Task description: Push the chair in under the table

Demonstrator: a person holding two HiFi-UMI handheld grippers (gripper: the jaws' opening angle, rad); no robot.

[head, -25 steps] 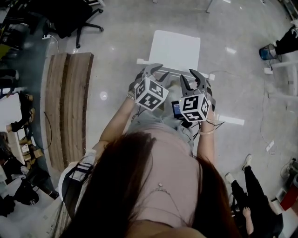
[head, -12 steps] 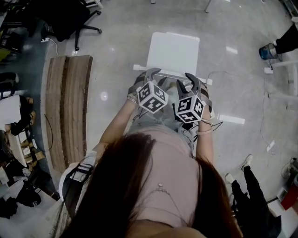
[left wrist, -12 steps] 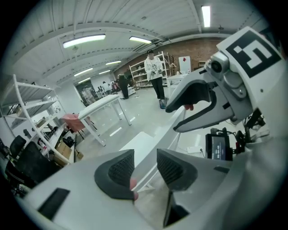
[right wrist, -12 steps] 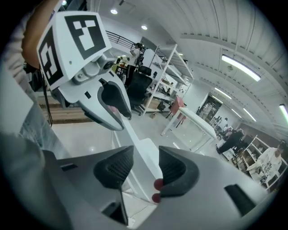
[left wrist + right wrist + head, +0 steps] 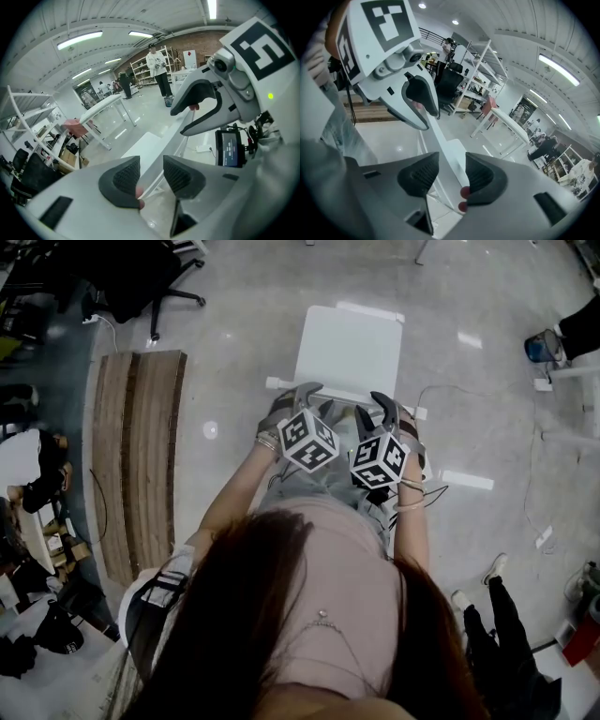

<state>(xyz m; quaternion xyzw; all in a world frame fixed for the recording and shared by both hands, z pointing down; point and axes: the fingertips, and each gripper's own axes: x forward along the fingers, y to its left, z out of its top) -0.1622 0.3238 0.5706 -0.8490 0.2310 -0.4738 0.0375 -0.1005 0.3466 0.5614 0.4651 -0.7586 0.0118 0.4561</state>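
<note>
Nearest, the person's two forearms reach forward and down over a white chair that stands on the glossy grey floor. Its backrest is on the near side and its seat runs away from the person. The left gripper sits at the left part of the backrest's top rail and the right gripper just beside it on the right. Both grippers' jaws have just been opening. In each gripper view the rail passes between the spread pads, which do not clamp it. Left of the chair, wooden boards lie on the floor. Farther left, a black office chair stands. Well beyond the chair, a white table stands apart from it.
</note>
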